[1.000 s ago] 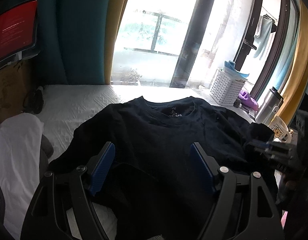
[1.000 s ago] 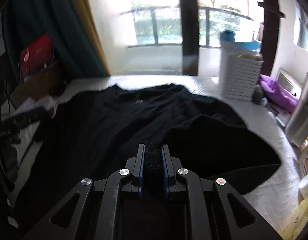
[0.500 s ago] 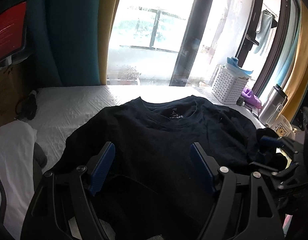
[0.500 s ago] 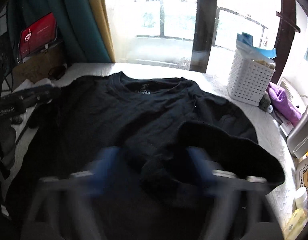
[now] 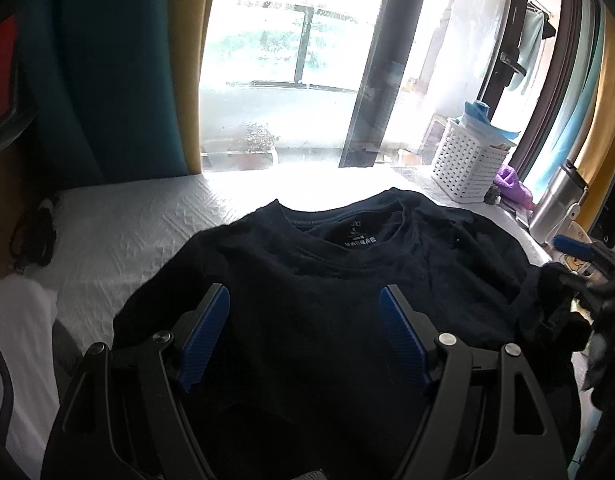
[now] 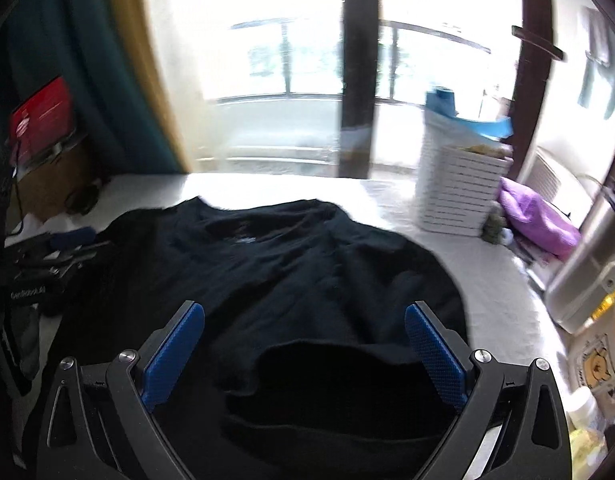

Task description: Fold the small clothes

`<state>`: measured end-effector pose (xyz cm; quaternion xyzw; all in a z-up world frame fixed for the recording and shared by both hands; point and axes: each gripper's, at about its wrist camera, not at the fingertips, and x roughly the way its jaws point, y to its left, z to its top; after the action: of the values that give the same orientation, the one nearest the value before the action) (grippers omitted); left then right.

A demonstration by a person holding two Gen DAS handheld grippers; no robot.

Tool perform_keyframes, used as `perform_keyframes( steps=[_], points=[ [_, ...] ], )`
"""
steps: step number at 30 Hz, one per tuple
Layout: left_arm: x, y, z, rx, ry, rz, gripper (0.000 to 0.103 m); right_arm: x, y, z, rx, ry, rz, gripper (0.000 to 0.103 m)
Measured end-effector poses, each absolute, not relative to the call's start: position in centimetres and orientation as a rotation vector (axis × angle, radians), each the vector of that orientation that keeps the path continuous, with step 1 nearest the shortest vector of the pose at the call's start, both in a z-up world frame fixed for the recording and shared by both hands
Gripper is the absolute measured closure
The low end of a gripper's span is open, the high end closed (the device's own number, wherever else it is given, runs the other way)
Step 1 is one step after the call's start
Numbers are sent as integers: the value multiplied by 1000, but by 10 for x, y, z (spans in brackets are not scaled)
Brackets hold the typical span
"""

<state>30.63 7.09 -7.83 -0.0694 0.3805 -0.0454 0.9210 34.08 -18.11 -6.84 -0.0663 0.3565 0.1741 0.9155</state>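
A black T-shirt (image 5: 347, 264) lies flat on the white cover (image 5: 127, 220), collar towards the window. My left gripper (image 5: 304, 294) hovers open over the shirt's near left part, with nothing between its blue pads. My right gripper (image 6: 305, 310) stands wide open above the shirt (image 6: 287, 248), over a sleeve (image 6: 327, 380) that lies folded inward on the body. The pads do not touch the cloth. The right gripper (image 5: 579, 256) also shows at the right edge of the left wrist view, and the left gripper (image 6: 63, 252) at the left edge of the right wrist view.
A white perforated basket (image 5: 467, 164) stands at the back right, with a purple cloth (image 5: 511, 184) and a steel flask (image 5: 555, 204) beside it. A bear mug (image 6: 599, 364) sits near the right edge. White cloth (image 5: 15, 340) lies at the left.
My right gripper was shut on the black sleeve edge; it has opened wide, dropped it onto the shirt and lifted. The left gripper drifted a little sideways, still open.
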Motion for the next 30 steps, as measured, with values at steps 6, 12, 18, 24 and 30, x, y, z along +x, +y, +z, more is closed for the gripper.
perform_keyframes(
  steps=[6, 12, 18, 24, 30],
  points=[
    [331, 71, -83, -135, 794, -111, 26, 353, -232, -64, 8, 748, 241, 2],
    [340, 72, -94, -158, 810, -126, 26, 352, -263, -80, 91, 806, 183, 3],
    [335, 57, -93, -143, 820, -190, 26, 356, -318, -105, 341, 886, 170, 2],
    [322, 38, -82, -98, 807, -234, 26, 353, -321, -131, 533, 950, 298, 42],
    [316, 35, -71, -97, 787, -230, 26, 369, -321, -115, 563, 847, 322, 94]
  ],
)
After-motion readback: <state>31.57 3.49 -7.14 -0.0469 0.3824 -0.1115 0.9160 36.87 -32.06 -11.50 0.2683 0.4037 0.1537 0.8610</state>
